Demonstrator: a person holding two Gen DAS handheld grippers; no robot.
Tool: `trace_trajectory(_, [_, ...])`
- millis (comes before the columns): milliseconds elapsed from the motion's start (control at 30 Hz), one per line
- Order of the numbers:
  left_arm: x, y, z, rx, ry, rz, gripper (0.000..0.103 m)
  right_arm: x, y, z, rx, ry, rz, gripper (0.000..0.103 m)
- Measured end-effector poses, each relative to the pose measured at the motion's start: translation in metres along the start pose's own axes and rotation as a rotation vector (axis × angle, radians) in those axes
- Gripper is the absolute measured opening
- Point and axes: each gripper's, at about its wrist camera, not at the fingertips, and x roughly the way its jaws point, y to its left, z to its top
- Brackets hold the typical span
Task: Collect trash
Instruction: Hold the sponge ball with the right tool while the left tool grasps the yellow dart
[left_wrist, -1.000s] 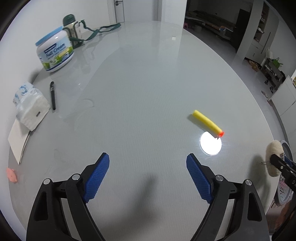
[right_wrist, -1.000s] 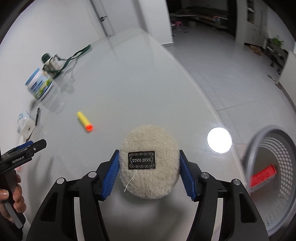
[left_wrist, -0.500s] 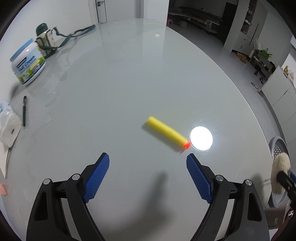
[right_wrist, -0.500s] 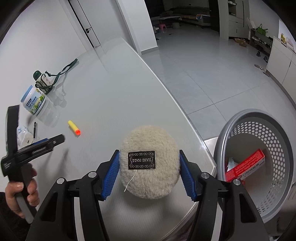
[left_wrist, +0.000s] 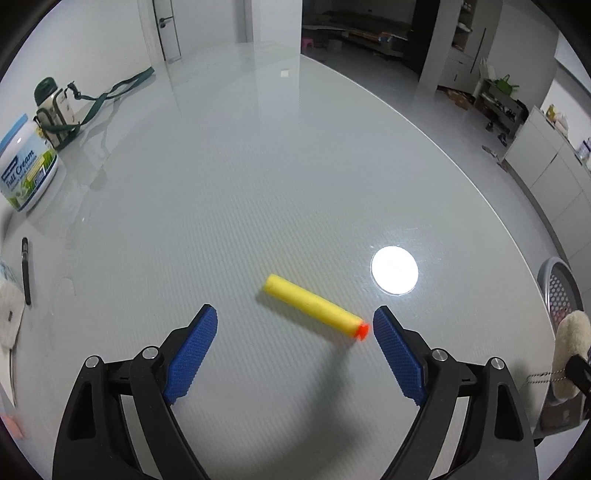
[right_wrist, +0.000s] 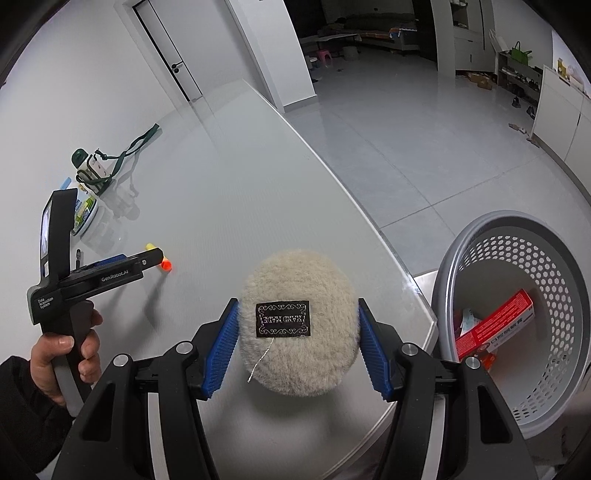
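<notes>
Two grippers going rn. Left gripper has its fingers spread wide, nothing in them, and the yellow foam dart lies on the table right at the fingertips, a bit right of centre. Its long axis runs diagonal, far-left to near-right, w/ the orange tip almost at the right blue pad, though I can't tell if they touch. So the dart lies roughly across the gap, not along it; imo I'd need to twist the wrist or the pads will just squeeze it end-on. Left is obv the nearer one for this.

Right gripper is clamped on the fluffy beige pad, black label facing the cam, held near the table's near-right edge. Grey basket sits just off that edge to the right, lower down, already w/ a red box and some other scrap in it, too small to ID. Guessing the pad goes in next.

Far left: milk powder tub, strapped bottle, pen.
</notes>
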Motion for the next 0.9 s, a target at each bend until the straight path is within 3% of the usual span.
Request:
trace_trajectory(267, [0.01, 0.012, 0.006, -0.075, 0.036, 0.0, 0.085, 0.004, 0.006, 0.002, -0.008, 0.006, 0.008, 0.059])
trace_trajectory(467, [0.012, 0.002, 0.006, -0.115, 0.028, 0.03, 0.083, 0.007, 0.009, 0.001, -0.013, 0.012, 0.007, 0.059])
trace_trajectory(733, [0.017, -0.016, 0.005, -0.056, 0.041, 0.088, 0.057, 0.005, 0.009, 0.001, -0.01, 0.01, 0.001, 0.059])
trace_trajectory(800, [0.015, -0.015, 0.004, -0.058, 0.04, 0.073, 0.036, 0.005, 0.008, 0.001, -0.008, 0.009, 0.0, 0.059])
trace_trajectory(900, [0.012, -0.012, 0.001, -0.065, 0.049, 0.05, 0.013, 0.004, 0.009, 0.001, -0.005, 0.007, 0.001, 0.059])
